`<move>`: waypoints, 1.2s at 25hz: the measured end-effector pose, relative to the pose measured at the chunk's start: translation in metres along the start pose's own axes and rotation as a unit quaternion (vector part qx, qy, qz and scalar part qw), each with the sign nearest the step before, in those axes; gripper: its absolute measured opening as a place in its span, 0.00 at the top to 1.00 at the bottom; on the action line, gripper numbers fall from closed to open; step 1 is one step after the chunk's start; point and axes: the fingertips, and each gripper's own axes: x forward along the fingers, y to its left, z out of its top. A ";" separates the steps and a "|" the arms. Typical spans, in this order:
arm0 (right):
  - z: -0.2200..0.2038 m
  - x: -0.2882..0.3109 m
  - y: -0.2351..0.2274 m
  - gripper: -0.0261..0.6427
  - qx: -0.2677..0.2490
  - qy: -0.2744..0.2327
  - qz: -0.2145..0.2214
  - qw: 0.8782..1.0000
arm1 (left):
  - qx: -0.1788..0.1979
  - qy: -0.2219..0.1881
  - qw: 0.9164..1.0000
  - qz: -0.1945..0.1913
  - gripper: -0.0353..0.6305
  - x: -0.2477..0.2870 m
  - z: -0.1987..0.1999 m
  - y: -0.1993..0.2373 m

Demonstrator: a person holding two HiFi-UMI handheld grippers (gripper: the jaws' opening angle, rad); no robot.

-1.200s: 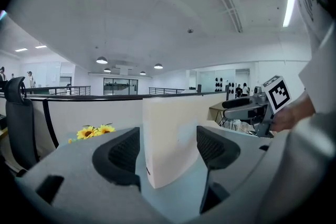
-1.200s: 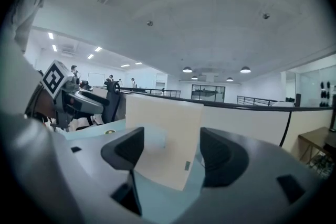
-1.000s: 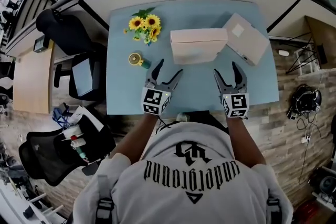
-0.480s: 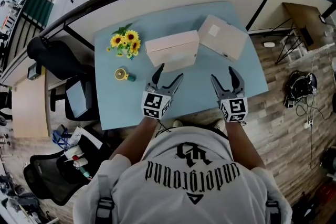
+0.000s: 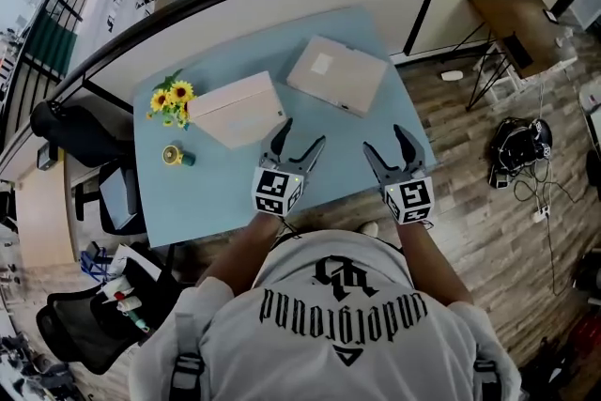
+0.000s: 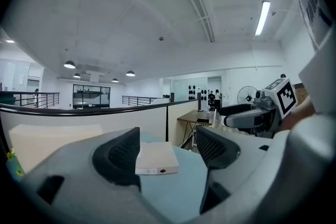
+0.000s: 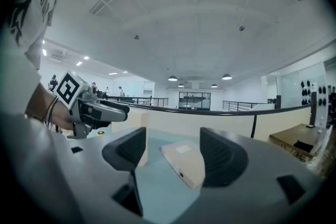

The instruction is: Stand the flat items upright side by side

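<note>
Head view: the left gripper [image 5: 302,134] and right gripper [image 5: 385,140] hover over the near edge of a light-blue desk [image 5: 216,183], both with jaws apart and empty. Two beige boxes sit farther back: the first box [image 5: 237,108] ahead of the left gripper, the second box [image 5: 336,75] lying flat to its right, near but apart. Sunflowers [image 5: 171,97] and a small yellow round object [image 5: 172,154] occupy the desk's left side.

Left gripper view: jaws open, with nothing gripped. Beyond them the second box [image 6: 156,159] lies flat on the desk [image 6: 173,189]. The first box [image 6: 52,139] rises upright at left, and the right gripper [image 6: 236,113] shows at right.

Right gripper view: jaws open and empty. The second box [image 7: 184,162] lies flat beyond them, beside the upright first box [image 7: 140,141]. The left gripper [image 7: 113,110] shows at left.
</note>
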 end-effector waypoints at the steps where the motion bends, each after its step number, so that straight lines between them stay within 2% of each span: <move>1: -0.001 -0.007 -0.013 0.50 -0.001 0.000 0.003 1.000 | 0.001 0.000 1.000 0.001 0.43 0.011 0.002 -0.012; 7: -0.012 -0.041 -0.068 0.50 -0.007 0.002 0.029 1.000 | 0.005 0.000 1.000 0.009 0.42 0.061 0.008 -0.071; 13: -0.018 -0.039 -0.099 0.50 0.004 0.001 0.045 0.999 | 0.002 0.013 1.000 0.009 0.42 0.097 0.010 -0.092; 18: -0.025 -0.011 -0.111 0.50 0.006 0.010 0.064 0.998 | -0.007 0.017 1.000 0.022 0.42 0.122 0.008 -0.075; 30: -0.018 0.094 -0.118 0.50 -0.012 0.036 0.116 0.993 | -0.050 0.026 0.997 0.061 0.42 0.158 -0.003 0.015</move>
